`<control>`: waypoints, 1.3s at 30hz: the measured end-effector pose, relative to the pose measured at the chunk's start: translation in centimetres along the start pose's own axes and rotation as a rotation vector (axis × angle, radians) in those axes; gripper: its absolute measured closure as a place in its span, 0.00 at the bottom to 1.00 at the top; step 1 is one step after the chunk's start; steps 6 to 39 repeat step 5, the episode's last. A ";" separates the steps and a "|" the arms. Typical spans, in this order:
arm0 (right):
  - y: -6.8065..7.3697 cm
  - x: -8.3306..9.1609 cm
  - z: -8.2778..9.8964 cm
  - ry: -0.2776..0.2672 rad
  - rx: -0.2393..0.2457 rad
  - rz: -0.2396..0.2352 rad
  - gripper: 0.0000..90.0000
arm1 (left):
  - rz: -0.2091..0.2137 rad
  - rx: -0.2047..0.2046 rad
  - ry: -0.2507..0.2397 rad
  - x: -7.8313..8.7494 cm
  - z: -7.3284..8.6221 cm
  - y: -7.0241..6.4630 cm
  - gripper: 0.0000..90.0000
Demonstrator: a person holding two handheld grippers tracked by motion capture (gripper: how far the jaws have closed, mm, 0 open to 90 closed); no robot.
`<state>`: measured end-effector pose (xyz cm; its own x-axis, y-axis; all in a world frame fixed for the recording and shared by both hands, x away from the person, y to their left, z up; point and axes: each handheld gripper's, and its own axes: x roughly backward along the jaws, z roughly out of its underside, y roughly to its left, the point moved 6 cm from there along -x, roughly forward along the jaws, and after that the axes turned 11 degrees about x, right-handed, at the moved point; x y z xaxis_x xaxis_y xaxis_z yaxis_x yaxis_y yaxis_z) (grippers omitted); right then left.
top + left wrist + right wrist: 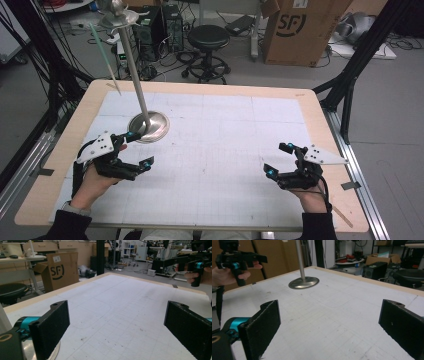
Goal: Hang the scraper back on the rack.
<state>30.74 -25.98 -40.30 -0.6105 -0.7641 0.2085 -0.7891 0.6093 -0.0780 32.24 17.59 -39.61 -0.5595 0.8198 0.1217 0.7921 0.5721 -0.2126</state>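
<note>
A metal stand with a round base (149, 126) and a tall slanted pole (132, 60) rises from the left half of the white gridded mat (220, 150). My left gripper (140, 148) hovers just in front of that base, jaws wide open and holding nothing. My right gripper (279, 158) hangs over the mat's right side, also open and holding nothing. In the right gripper view the base (304, 282) lies ahead, with the left hand and its gripper (235, 261) at the upper left. In the left gripper view the right gripper (197, 265) shows at the far upper right.
A thin green stick (104, 55) leans beyond the table's far left corner. Behind the table stand a black stool (208, 42), a cardboard box (300, 30) and computer cases (160, 25). Black frame legs (350, 85) rise at the right edge.
</note>
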 end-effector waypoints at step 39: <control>0.2 -0.5 0.0 0.003 0.008 -0.014 0.03 | -0.013 0.006 -0.001 0.4 0.0 0.2 0.08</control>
